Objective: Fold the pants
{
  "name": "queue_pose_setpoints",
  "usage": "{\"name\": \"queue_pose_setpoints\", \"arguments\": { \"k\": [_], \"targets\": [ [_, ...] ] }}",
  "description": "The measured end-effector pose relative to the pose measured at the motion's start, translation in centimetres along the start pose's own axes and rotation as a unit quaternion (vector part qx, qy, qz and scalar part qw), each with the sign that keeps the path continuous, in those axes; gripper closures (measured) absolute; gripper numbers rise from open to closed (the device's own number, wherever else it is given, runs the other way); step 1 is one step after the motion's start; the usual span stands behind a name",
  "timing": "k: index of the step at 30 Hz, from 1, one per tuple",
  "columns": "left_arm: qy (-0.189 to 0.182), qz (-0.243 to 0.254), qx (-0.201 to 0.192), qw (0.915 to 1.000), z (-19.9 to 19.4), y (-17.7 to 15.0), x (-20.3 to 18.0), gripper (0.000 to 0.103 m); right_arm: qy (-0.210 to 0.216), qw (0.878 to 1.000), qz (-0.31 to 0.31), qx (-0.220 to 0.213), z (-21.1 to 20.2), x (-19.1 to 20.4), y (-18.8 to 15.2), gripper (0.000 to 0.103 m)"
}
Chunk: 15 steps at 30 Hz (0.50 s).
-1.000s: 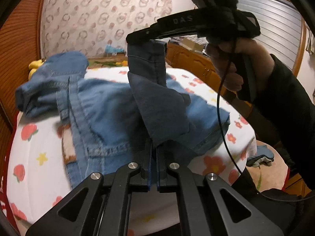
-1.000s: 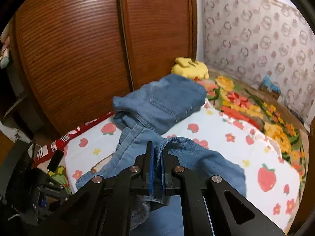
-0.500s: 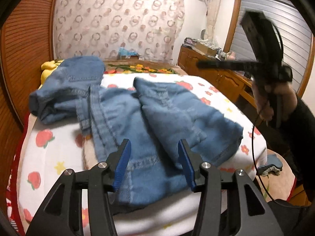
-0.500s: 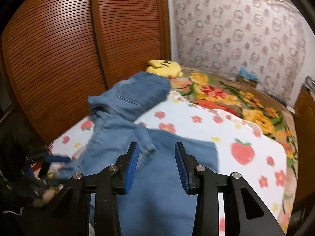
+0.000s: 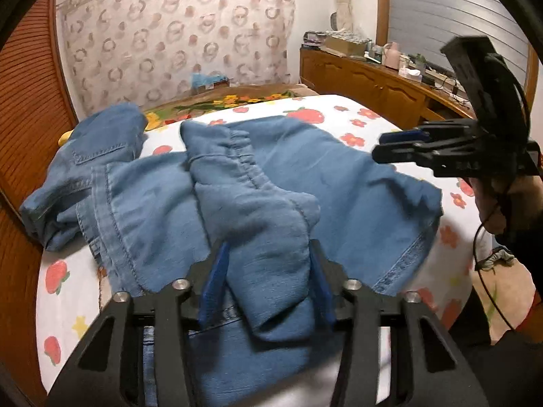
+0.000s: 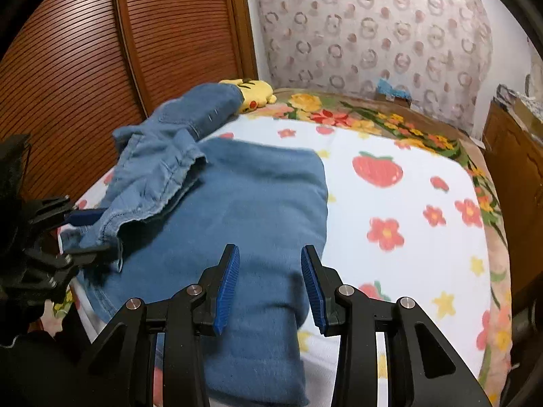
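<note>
Item: blue denim pants [image 5: 258, 203], which lay rumpled across the strawberry-print bed [image 6: 390, 203], one leg doubled over the other. Your left gripper [image 5: 268, 281] stood apart astride a fold without pinching it; your right gripper [image 6: 269, 285] was apart above the cloth. Judged soft, limp and moderately heavy; best taken at hem or waistband. Containers: none seen.
</note>
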State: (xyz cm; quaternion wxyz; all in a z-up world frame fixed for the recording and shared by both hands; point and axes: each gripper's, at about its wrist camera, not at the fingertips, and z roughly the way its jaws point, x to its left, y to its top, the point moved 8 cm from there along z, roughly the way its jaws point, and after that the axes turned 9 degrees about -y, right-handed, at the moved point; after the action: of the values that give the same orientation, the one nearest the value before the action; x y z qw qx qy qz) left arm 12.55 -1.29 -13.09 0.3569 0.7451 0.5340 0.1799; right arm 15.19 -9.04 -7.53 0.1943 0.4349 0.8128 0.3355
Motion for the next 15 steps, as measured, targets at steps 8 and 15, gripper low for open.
{"name": "queue_pose_setpoints", "arguments": {
  "k": [8,15],
  "targets": [
    [0.006,-0.048,-0.026,0.9985,-3.4,-1.6,3.0,0.085,0.005,1.0,0.004,-0.002,0.1,0.2,-0.5,0.064],
    [0.051,-0.095,-0.032,0.9936,-6.2,-4.1,6.8,0.085,0.005,1.0,-0.007,-0.003,1.4,1.3,-1.2,0.064]
  ]
}}
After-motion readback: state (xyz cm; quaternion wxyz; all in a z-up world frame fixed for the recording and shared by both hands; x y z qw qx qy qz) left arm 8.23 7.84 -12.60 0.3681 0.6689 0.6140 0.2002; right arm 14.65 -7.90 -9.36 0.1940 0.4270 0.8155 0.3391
